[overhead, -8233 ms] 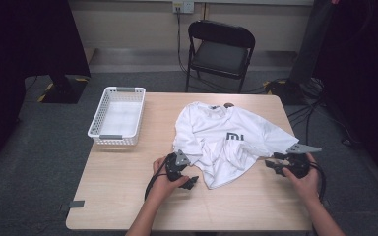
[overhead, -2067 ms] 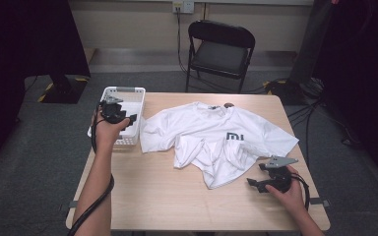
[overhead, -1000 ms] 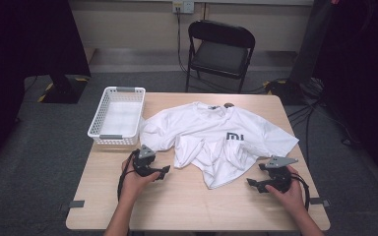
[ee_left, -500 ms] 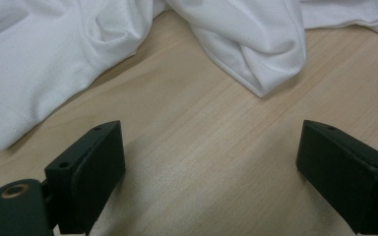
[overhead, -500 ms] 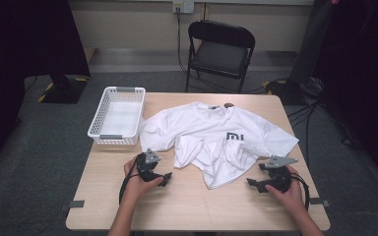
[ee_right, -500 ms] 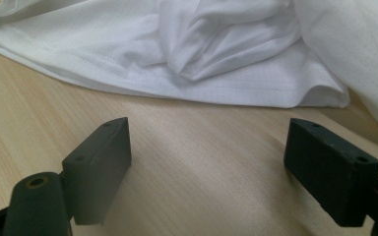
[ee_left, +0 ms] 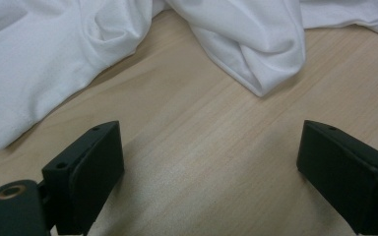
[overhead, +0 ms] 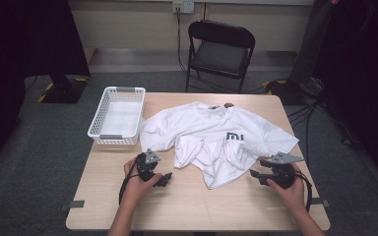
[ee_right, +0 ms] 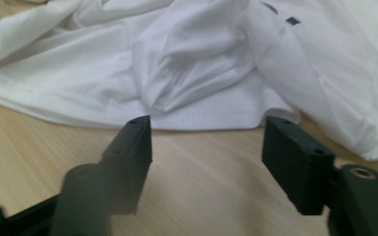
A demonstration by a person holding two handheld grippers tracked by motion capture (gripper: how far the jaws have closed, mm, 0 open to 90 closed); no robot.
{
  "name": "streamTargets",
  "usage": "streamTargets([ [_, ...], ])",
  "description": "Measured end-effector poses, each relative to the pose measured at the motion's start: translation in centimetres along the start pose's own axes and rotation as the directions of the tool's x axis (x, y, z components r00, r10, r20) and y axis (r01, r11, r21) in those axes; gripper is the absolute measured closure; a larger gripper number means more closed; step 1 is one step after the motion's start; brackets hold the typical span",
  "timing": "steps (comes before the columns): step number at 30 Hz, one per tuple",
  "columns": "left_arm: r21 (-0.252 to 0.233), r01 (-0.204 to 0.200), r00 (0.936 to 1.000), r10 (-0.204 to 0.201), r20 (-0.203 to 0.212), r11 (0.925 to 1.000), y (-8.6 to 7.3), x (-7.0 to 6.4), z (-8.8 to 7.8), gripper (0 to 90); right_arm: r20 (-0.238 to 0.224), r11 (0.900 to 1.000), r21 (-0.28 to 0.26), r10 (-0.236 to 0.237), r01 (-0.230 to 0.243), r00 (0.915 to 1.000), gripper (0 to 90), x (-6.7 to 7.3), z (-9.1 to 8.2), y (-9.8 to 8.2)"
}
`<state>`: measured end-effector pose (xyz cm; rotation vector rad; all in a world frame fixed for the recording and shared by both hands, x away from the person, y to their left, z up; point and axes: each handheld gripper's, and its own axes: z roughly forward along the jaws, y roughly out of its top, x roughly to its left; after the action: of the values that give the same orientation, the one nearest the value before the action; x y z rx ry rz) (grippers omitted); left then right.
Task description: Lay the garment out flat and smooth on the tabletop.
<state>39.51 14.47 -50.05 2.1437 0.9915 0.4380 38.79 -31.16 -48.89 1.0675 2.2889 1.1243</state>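
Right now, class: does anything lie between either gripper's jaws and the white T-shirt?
Nothing visible does. Only bare table separates the open left gripper and right gripper from the white T-shirt.

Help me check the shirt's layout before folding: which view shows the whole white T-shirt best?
The high view: the white T-shirt lies crumpled across the table, collar, sleeves and logo all visible. The left gripper view gives just folds and hem edges; the right gripper view shows a bunched fold and a bit of logo.
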Motion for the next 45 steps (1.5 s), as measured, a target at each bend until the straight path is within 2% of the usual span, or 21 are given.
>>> streamTargets([
  [1,0.0,0.0,1.0,0.0,0.0,1.0,0.0,0.0,0.0,10.1,0.024,1.0,0.001,-0.013,0.013,0.9996,41.6,0.0,0.1,0.2],
  [3,0.0,0.0,1.0,0.0,0.0,1.0,0.0,0.0,0.0,10.1,0.04,1.0,0.006,-0.016,0.016,0.9991,48.3,-0.2,0.4,0.4],
  [4,0.0,0.0,1.0,0.0,0.0,1.0,0.0,0.0,0.0,10.1,0.046,1.0,0.006,-0.003,0.002,0.999,49.8,-0.4,0.6,0.4],
  [8,0.0,0.0,1.0,0.0,0.001,1.0,0.0,0.0,0.0,10.1,0.126,1.0,0.011,0.026,-0.028,0.9917,56.1,-1.0,1.5,0.5],
  [10,0.0,-0.001,1.0,0.001,0.001,1.0,0.0,0.0,0.0,10.1,0.136,0.999,0.021,0.043,-0.046,0.9898,58.9,-1.3,2.0,0.5],
  [12,0.0,-0.001,1.0,0.001,0.0,1.0,0.0,0.0,0.0,10.1,0.136,0.997,0.026,0.071,-0.076,0.9881,58.0,-1.4,2.5,0.6],
  [14,0.0,0.0,1.0,0.0,0.001,1.0,0.0,0.0,0.0,10.1,0.146,0.997,0.022,0.072,-0.076,0.9867,60.4,-1.4,2.8,0.9],
  [16,0.0,-0.001,1.0,0.001,0.001,1.0,0.0,0.0,0.0,10.1,0.115,0.996,0.026,0.082,-0.085,0.9899,76.3,-1.3,3.1,1.1],
  [20,0.001,-0.001,1.0,0.001,0.001,1.0,0.0,0.0,0.0,10.1,0.09,0.997,0.027,0.072,-0.074,0.9934,89.0,-0.8,2.9,1.0],
  [23,0.001,-0.001,1.0,0.001,0.001,1.0,0.0,0.0,0.0,10.1,0.055,0.996,0.025,0.087,-0.088,0.9947,90.0,-0.8,2.4,0.6],
  [28,0.0,-0.001,1.0,0.001,0.002,1.0,0.0,0.0,0.0,10.0,0.02,0.995,0.032,0.089,-0.09,0.9958,90.0,-0.8,1.4,-0.1],
  [29,0.001,-0.001,1.0,0.001,0.005,1.0,0.0,0.0,0.0,9.8,-0.002,0.995,0.043,0.093,-0.093,0.9956,90.0,-0.5,0.6,-0.6],
  [32,0.001,-0.001,1.0,0.001,0.005,1.0,0.0,0.0,0.0,9.8,-0.009,0.994,0.04,0.097,-0.097,0.9952,90.0,-0.3,-0.1,-1.0],
  [34,0.001,-0.001,1.0,0.001,0.005,1.0,0.0,0.0,0.0,9.7,-0.03,0.993,0.046,0.108,-0.106,0.9937,90.0,-0.1,-0.9,-1.5],
  [42,0.001,-0.001,1.0,0.001,0.005,1.0,0.0,0.0,0.0,9.7,-0.07,0.994,0.082,0.083,-0.077,0.994,90.0,1.0,-3.9,-3.7],
  [45,0.001,-0.001,1.0,0.001,0.006,1.0,0.0,0.0,0.0,9.7,-0.109,0.992,0.083,0.101,-0.093,0.9888,90.0,1.3,-5.0,-4.5],
])
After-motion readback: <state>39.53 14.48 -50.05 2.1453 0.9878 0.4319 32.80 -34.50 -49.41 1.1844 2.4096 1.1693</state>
